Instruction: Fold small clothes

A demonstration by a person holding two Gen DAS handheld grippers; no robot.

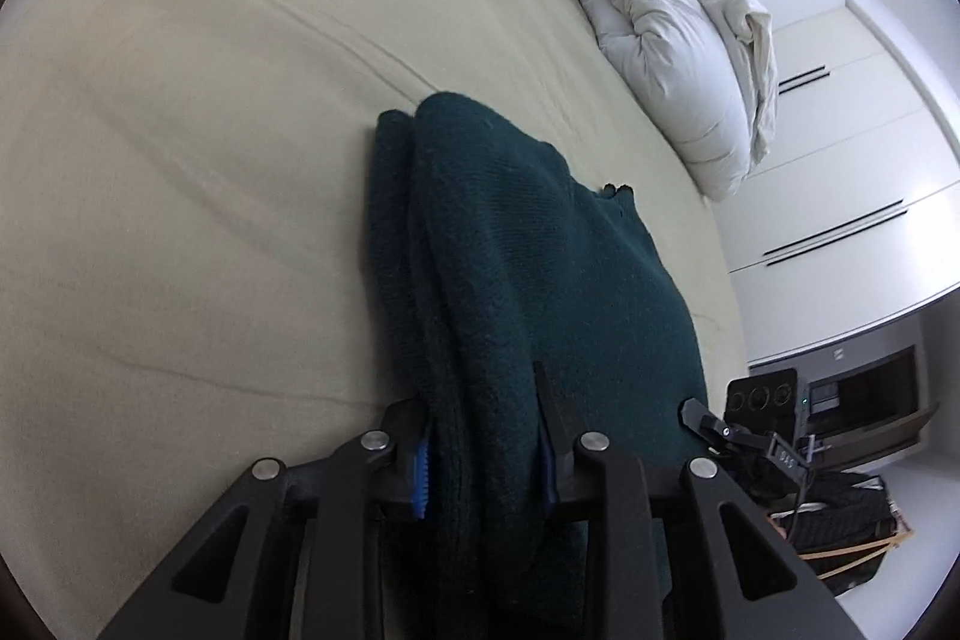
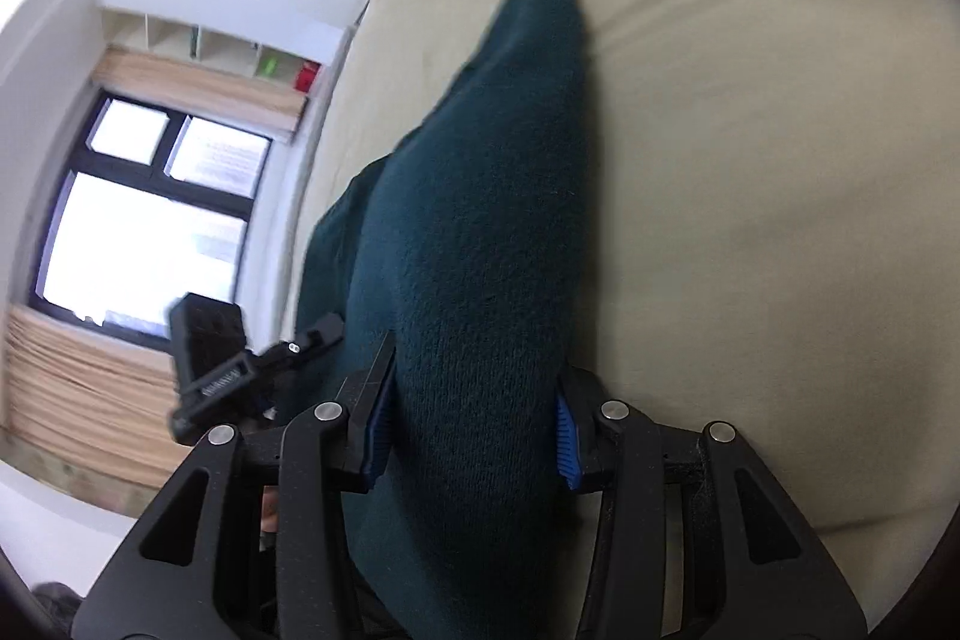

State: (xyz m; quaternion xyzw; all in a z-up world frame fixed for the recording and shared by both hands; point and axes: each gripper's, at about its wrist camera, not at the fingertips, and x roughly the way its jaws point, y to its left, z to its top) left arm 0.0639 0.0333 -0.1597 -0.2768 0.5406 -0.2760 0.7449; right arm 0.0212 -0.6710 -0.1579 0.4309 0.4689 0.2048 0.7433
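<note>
**On the bed: both grippers holding the knit mid-fold**

On the bed, you are holding one dark green knit with both grippers at once. Your left gripper is pinching a thick, doubled edge of it, the blue pads pressing in from either side with cloth filling the gap. Your right gripper is doing the same on another part of the knit, its fingers narrowed onto a fat roll of fabric. From each wrist view the other gripper is showing at the edge of the garment, so the two are working close together.

The knit is running away from you in a long ridge, its near end lifted in your grip and its far end seeming to rest on the sheet. In the left view two layers are showing side by side, so one fold is probably already in and you are carrying or laying the next.

A white pillow is lying further up the bed, well apart from the knit.

The next move is likely calling for both hands travelling together, level, so the layers are landing square on each other. Thick wool tends to spring and bunch, so lowering it flat before letting go looks wiser than dropping it. I cannot tell which garment it is.
</note>
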